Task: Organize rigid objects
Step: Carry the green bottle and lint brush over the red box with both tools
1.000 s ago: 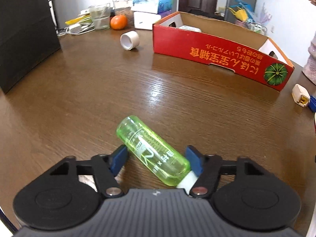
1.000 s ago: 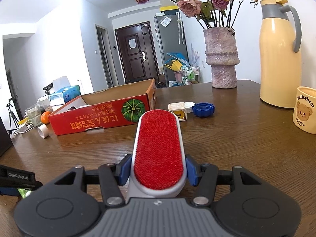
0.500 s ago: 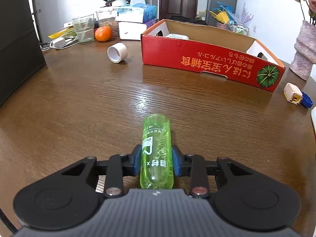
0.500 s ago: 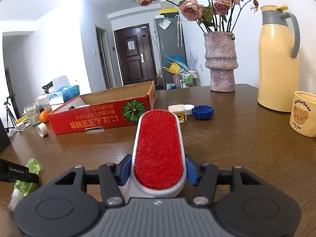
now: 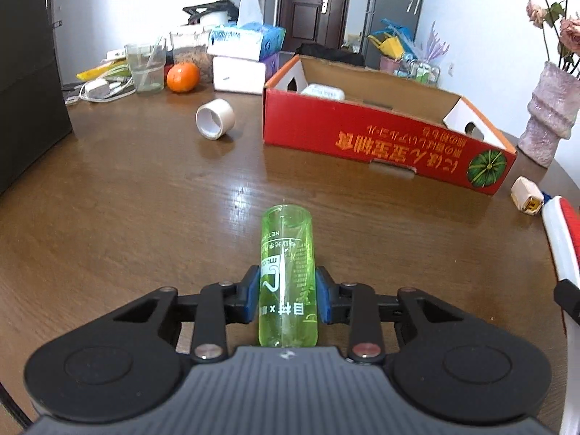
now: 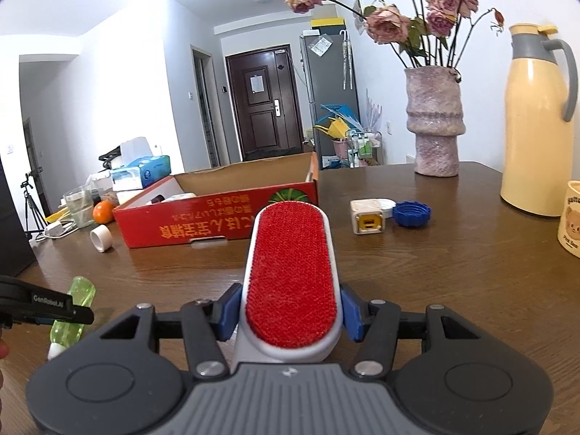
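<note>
My left gripper (image 5: 287, 299) is shut on a clear green bottle (image 5: 287, 272), whose base points away from me, just above the brown table (image 5: 127, 199). In the right wrist view the same green bottle (image 6: 74, 308) shows at the far left, held by the left gripper's black finger (image 6: 47, 310). My right gripper (image 6: 290, 311) is shut on a white lint brush with a red pad (image 6: 290, 272). The red cardboard box (image 5: 380, 137), open at the top, stands ahead; in the right wrist view the red cardboard box (image 6: 217, 221) lies beyond the brush.
A white tape roll (image 5: 215, 119), an orange (image 5: 183, 77), a glass and tissue boxes sit at the back left. A white charger (image 6: 367, 216) and blue cap (image 6: 412, 213) lie right of the box. A vase (image 6: 435, 123), a yellow jug (image 6: 536, 123) and a mug (image 6: 571, 228) stand to the right.
The left gripper closed on the green bottle, which turned from slanting to lengthwise between the pads, and carried it a little toward the box. The right gripper drifted forward with the brush.
</note>
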{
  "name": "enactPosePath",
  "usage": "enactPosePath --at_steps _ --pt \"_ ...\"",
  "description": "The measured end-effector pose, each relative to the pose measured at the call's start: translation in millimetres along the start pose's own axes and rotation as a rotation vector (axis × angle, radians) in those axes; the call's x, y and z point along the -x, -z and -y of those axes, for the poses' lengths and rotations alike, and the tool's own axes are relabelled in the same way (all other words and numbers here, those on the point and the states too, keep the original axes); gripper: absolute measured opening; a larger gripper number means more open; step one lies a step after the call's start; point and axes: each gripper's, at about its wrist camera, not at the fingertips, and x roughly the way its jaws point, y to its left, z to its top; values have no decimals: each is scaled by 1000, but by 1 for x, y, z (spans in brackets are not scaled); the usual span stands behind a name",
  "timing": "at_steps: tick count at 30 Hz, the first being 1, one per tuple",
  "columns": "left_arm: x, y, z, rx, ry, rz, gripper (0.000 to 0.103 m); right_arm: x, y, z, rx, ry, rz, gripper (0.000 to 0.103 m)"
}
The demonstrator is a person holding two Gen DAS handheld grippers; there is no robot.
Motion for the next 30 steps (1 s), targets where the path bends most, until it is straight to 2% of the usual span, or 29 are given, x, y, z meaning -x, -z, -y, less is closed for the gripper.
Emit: enactPosePath --at_steps 13,30 --pt "16 -26 -4 0 60 81 32 -8 -21 -24 11 -25 32 55" --pt "15 -68 5 14 120 160 32 -32 -57 -48 17 -57 81 55"
